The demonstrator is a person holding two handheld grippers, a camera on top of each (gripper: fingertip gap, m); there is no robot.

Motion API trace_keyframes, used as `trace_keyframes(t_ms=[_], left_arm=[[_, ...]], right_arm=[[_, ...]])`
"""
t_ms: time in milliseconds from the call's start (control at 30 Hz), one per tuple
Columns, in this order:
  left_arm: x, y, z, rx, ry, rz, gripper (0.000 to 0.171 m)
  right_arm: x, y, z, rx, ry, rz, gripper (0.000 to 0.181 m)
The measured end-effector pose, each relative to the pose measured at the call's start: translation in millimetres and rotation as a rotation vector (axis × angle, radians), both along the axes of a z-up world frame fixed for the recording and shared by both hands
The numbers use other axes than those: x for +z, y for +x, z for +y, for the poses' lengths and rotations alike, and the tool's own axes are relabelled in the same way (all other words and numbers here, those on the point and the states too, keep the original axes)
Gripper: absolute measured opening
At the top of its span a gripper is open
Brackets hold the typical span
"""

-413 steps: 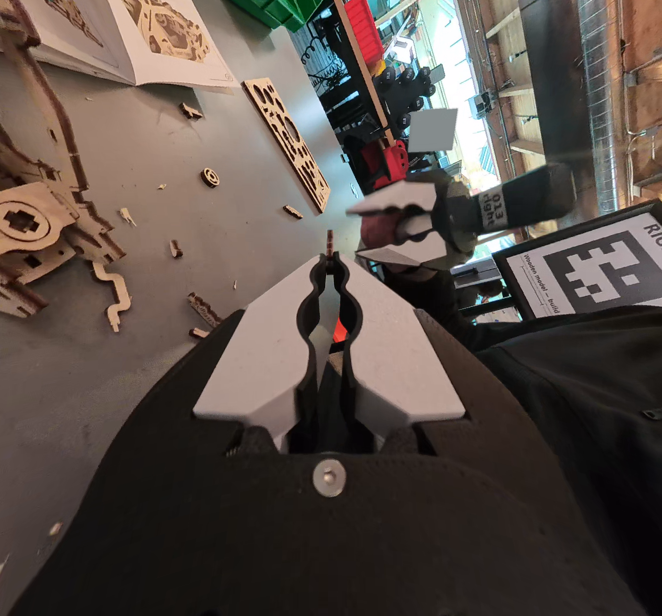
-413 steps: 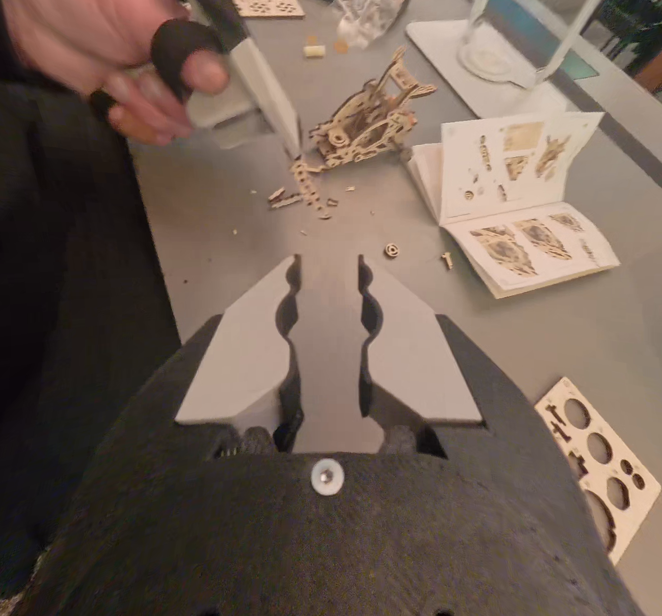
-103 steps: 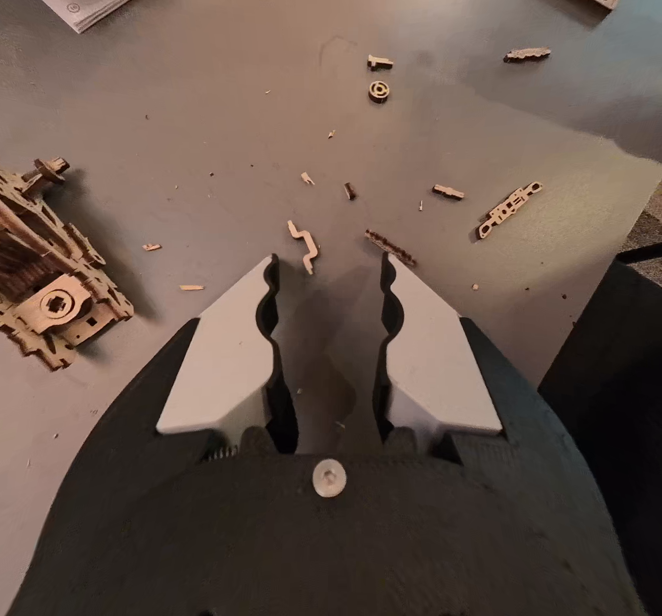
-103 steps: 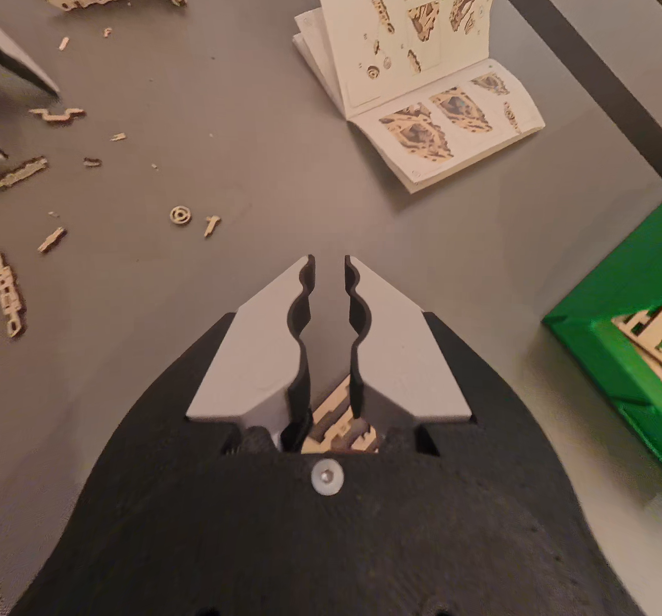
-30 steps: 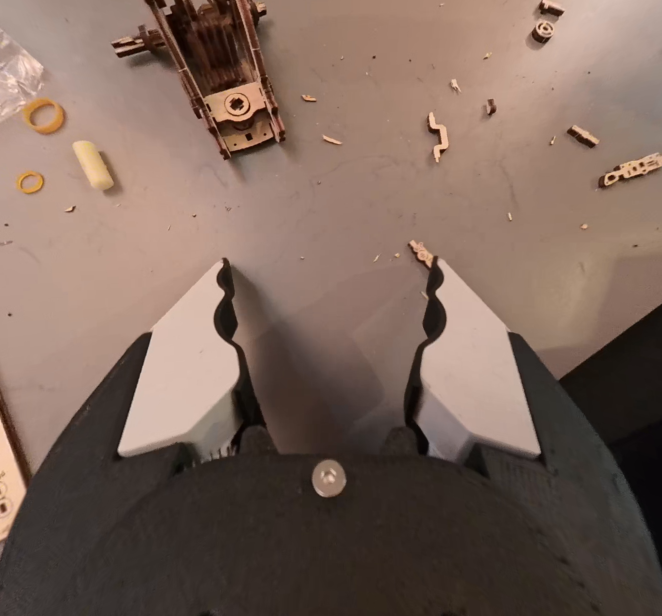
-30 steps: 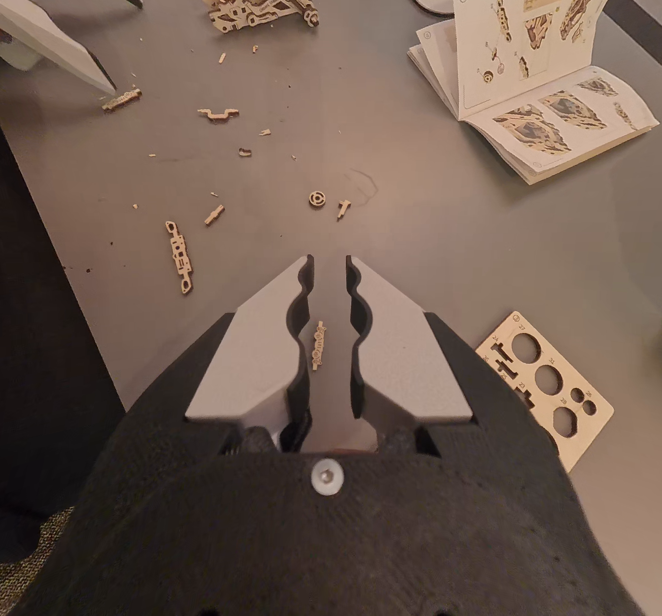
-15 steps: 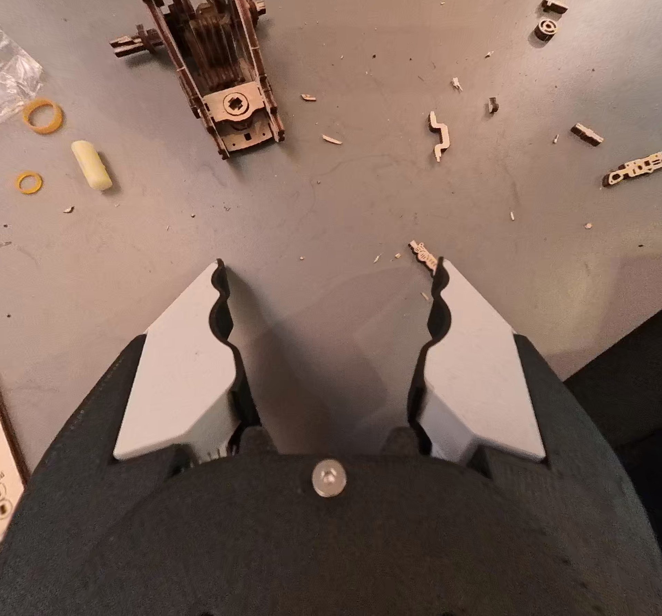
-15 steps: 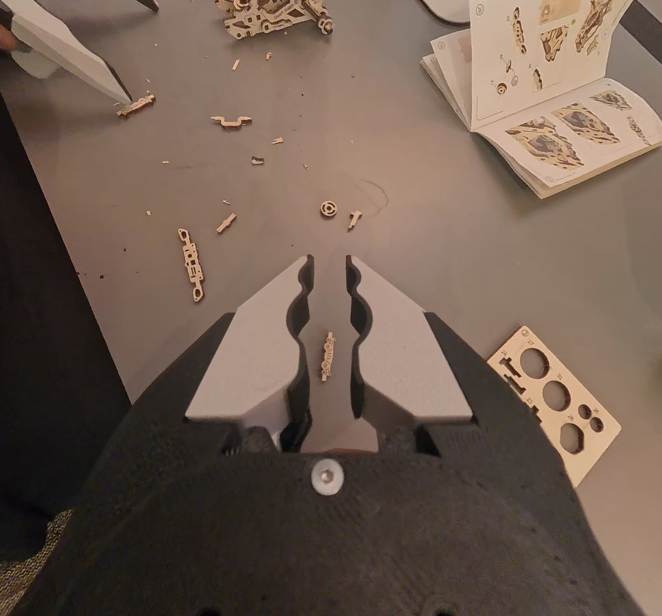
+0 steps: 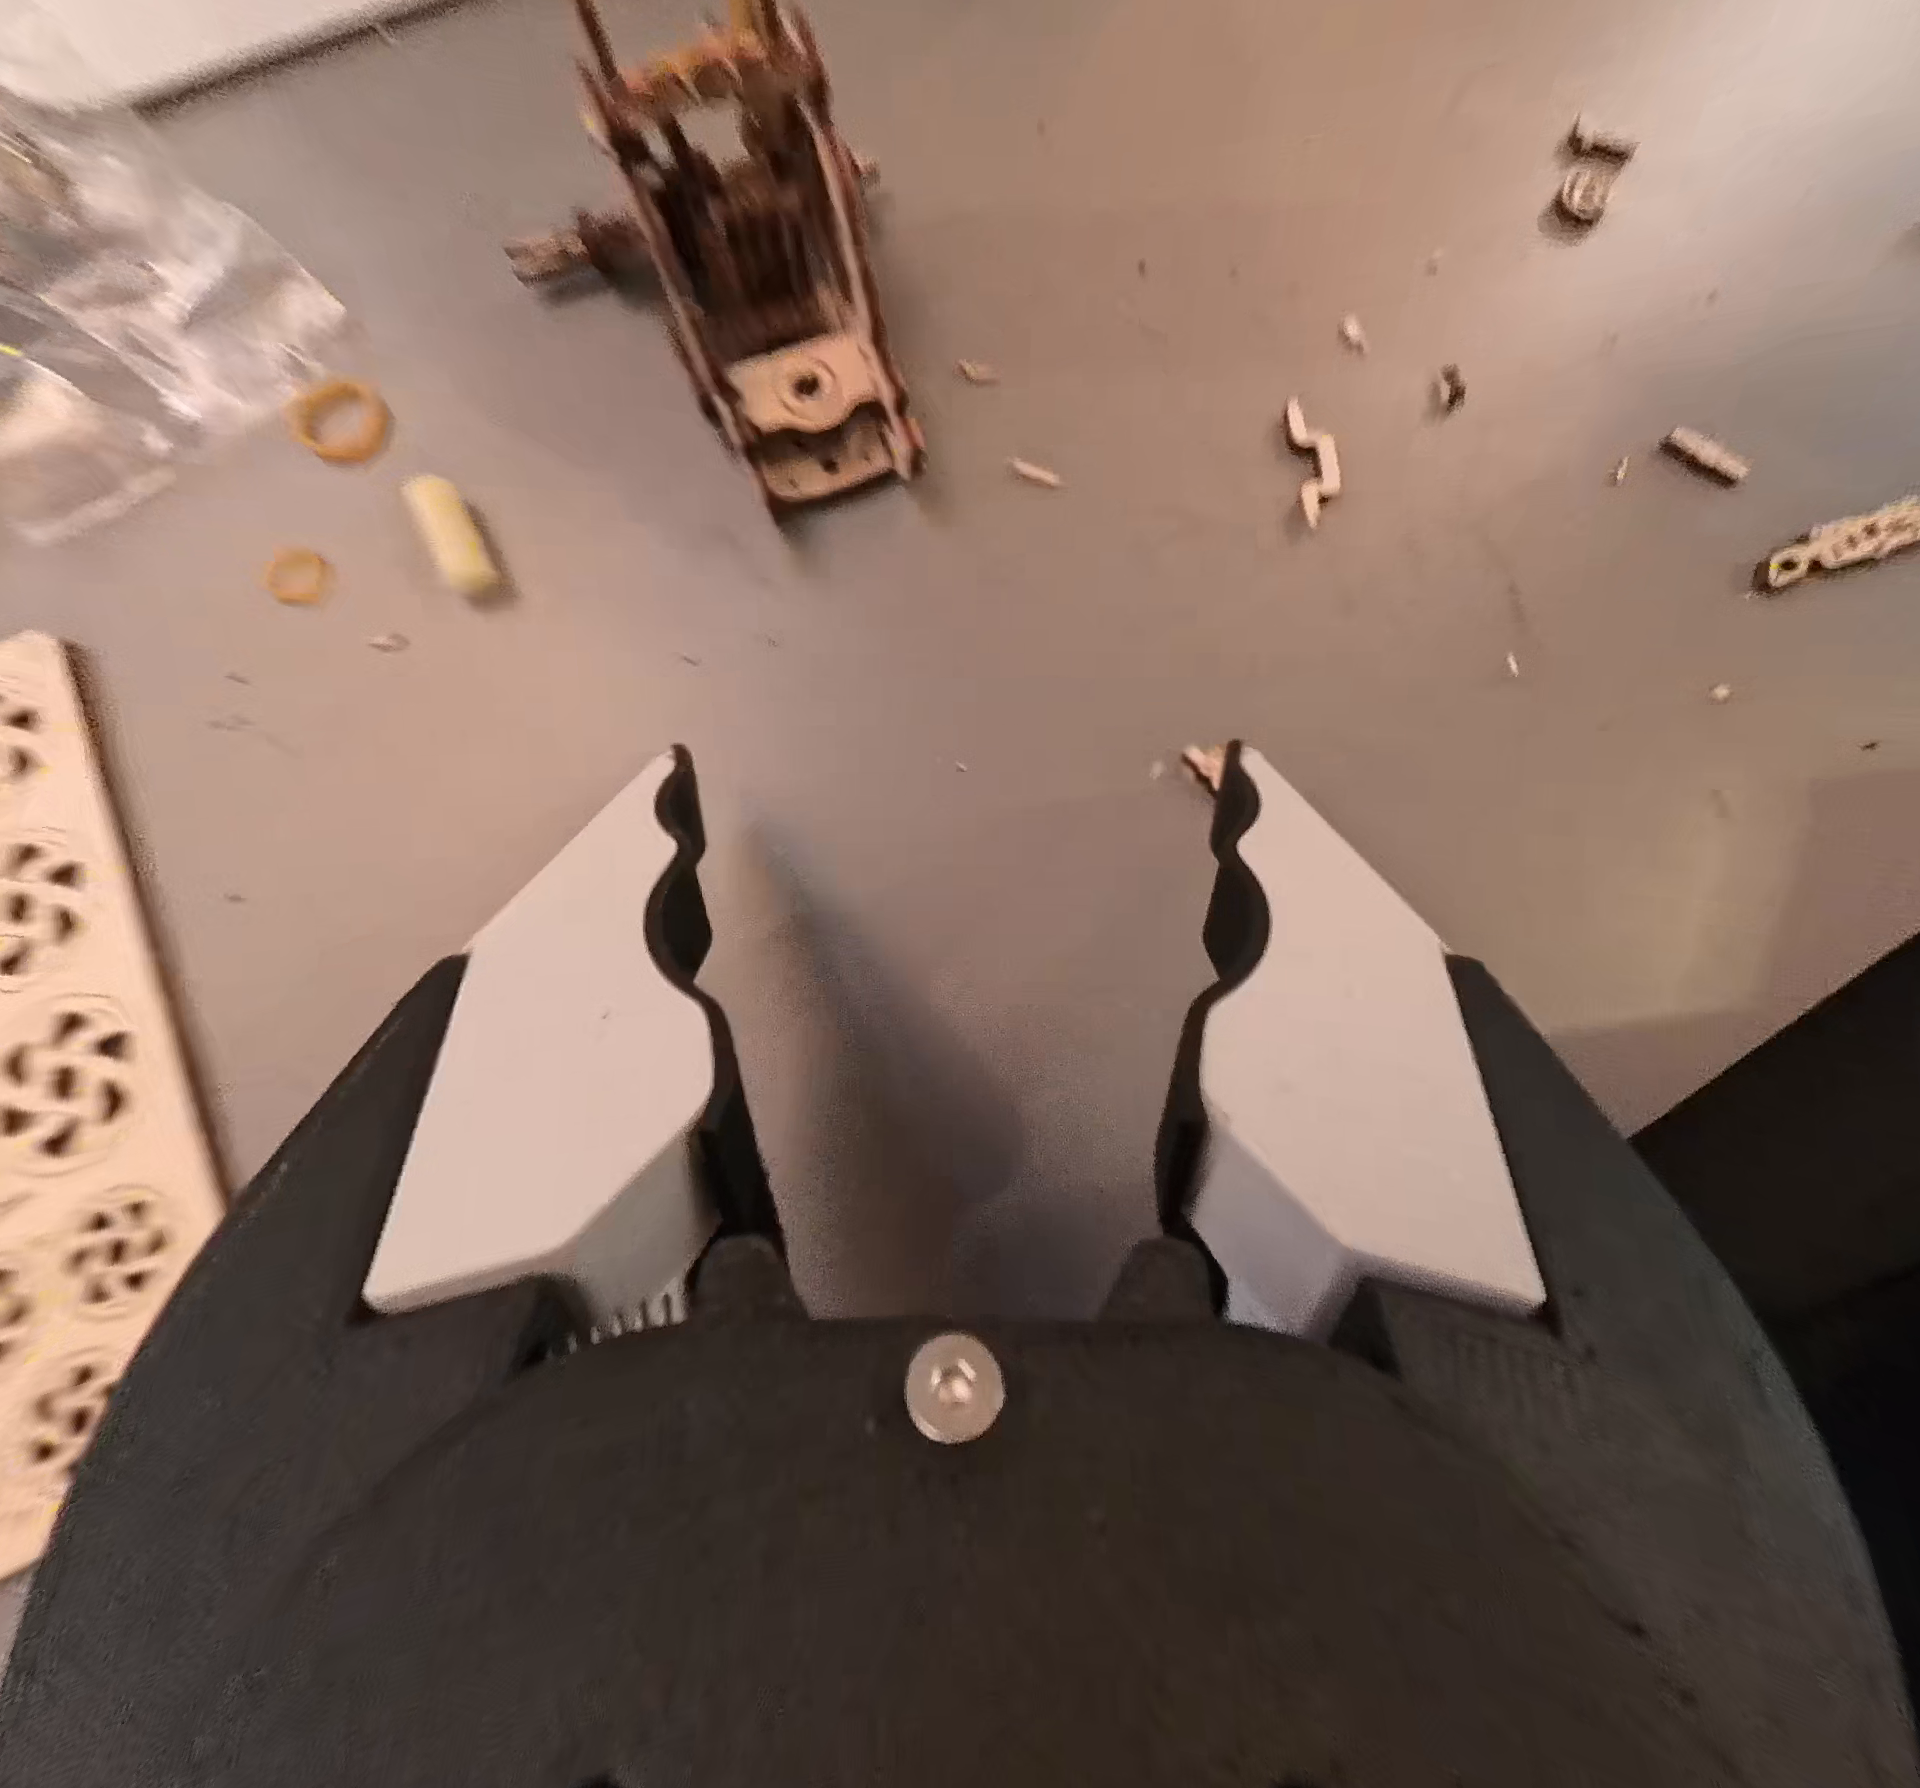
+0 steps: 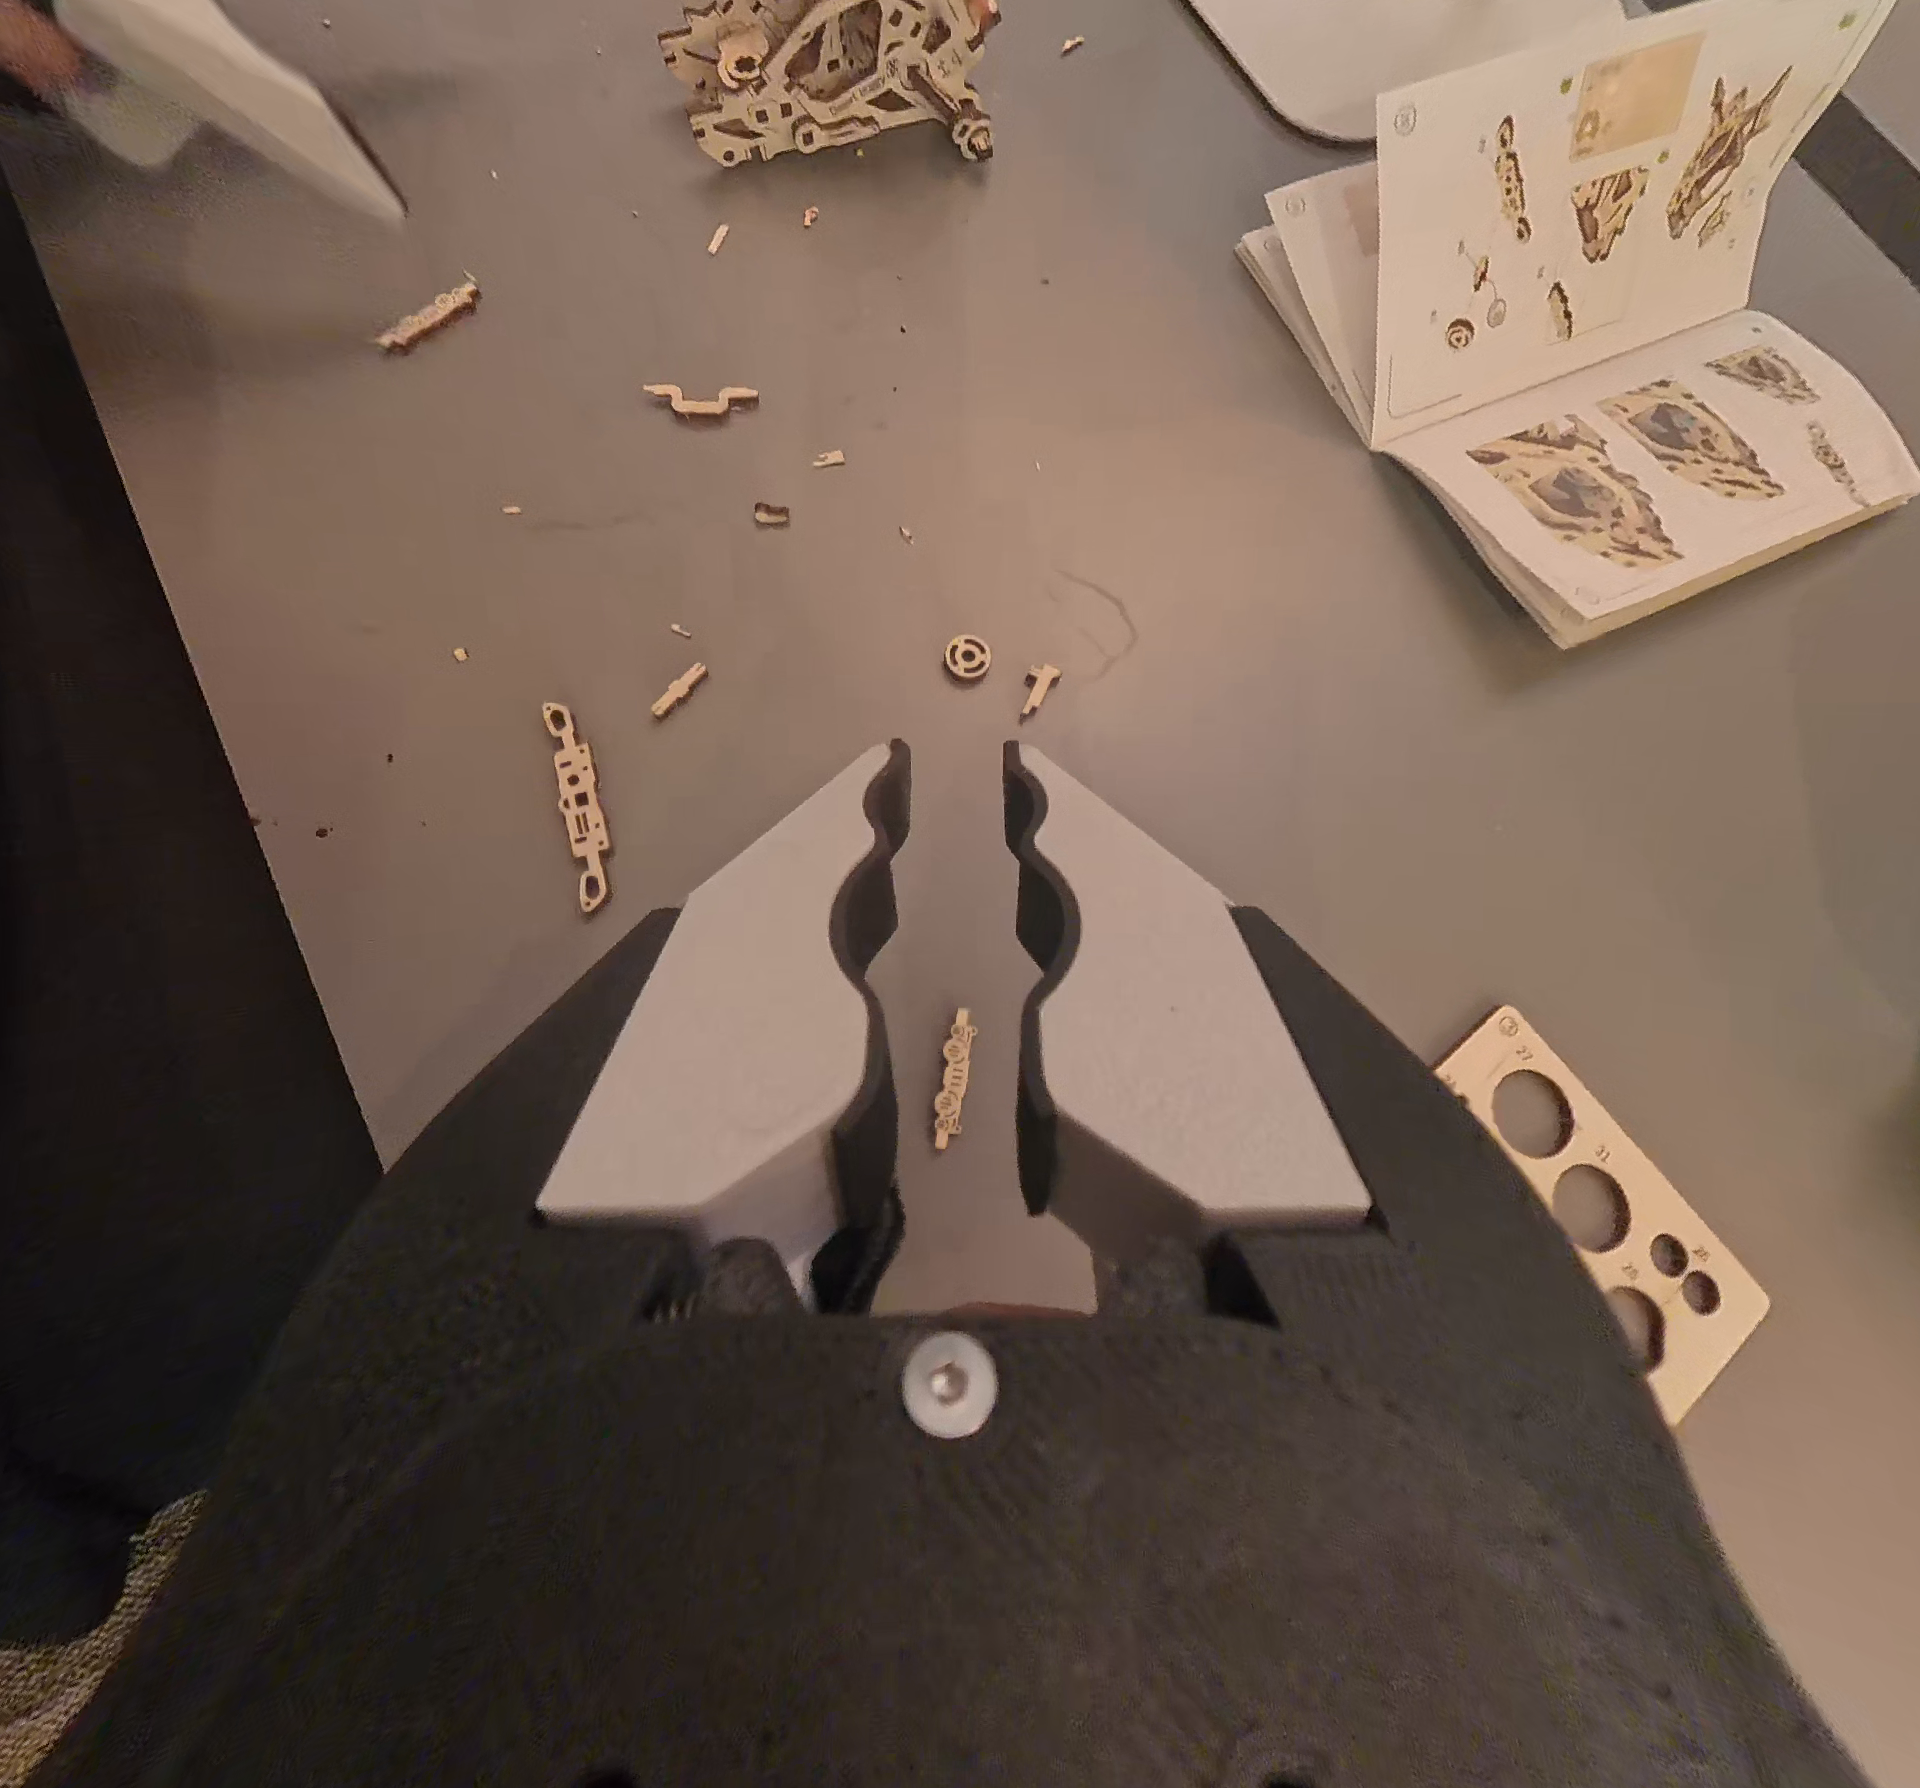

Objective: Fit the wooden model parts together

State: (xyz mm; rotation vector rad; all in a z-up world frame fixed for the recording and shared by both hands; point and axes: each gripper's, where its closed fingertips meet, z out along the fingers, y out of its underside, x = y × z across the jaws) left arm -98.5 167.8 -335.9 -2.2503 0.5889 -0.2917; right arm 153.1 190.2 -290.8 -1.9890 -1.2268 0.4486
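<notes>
The half-built wooden model [image 9: 774, 304] stands on the grey table [image 9: 935, 595], well ahead of my left gripper [image 9: 956, 751], which is wide open and empty. A small wooden strip [image 9: 1200, 764] lies by its right fingertip. My right gripper [image 10: 956, 751] is open by a narrow gap and holds nothing. A small wooden strip [image 10: 954, 1078] lies on the table, seen between its fingers. The model [image 10: 831, 65] and the blurred left gripper [image 10: 431, 91] show at the far end and top left in the right wrist view.
Loose wooden pieces lie about: an S-shaped piece [image 10: 701, 400], a long strip [image 10: 579, 803], a ring [image 10: 968, 658] and a peg [image 10: 1039, 689]. An open booklet [image 10: 1610, 336] lies right, a punched sheet [image 10: 1600, 1208] near right. Another punched sheet [image 9: 62, 1063], rubber rings [image 9: 338, 419] and a plastic bag [image 9: 125, 284] lie left. My right gripper's tips are some 7 centimeters from the peg [image 10: 1039, 689]. The left camera catches it too, in the left wrist view [image 9: 1607, 137].
My left gripper has lifted and pulled back from the small strip at its fingertip, and its view is blurred. Its jaws stand slightly closer. My right gripper has drifted a little; its gap is unchanged.
</notes>
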Motion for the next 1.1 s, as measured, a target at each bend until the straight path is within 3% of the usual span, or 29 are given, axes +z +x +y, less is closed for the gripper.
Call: trace_keyframes(t_ms=[67, 167, 267, 400, 567, 767, 1100], left_arm=[[21, -14, 14, -0.005, 0.05, 0.003, 0.08], [68, -38, 58, -0.044, 0.188, 0.074, 0.045], [93, -52, 117, -0.17, 0.243, 0.2, 0.031], [69, -73, 202, -0.312, 0.232, 0.319, 0.027], [25, -103, 260, -0.334, 0.072, 0.339, 0.019], [-12, -127, 279, -0.384, -0.011, 0.458, 0.014], [-17, -126, 281, -0.529, -0.049, 0.384, 0.011]], right_arm=[[4, -4, 2, 0.006, 0.008, 0.001, 0.016], [8, -10, 3, 0.015, 0.018, 0.009, 0.016], [9, -14, 3, 0.018, 0.019, 0.02, 0.016], [5, -14, 1, 0.012, 0.008, 0.027, 0.016], [1, -2, 1, -0.015, -0.005, 0.025, 0.015], [-6, 9, 7, -0.041, -0.023, 0.041, 0.015], [-12, 11, 13, -0.055, -0.035, 0.06, 0.014]])
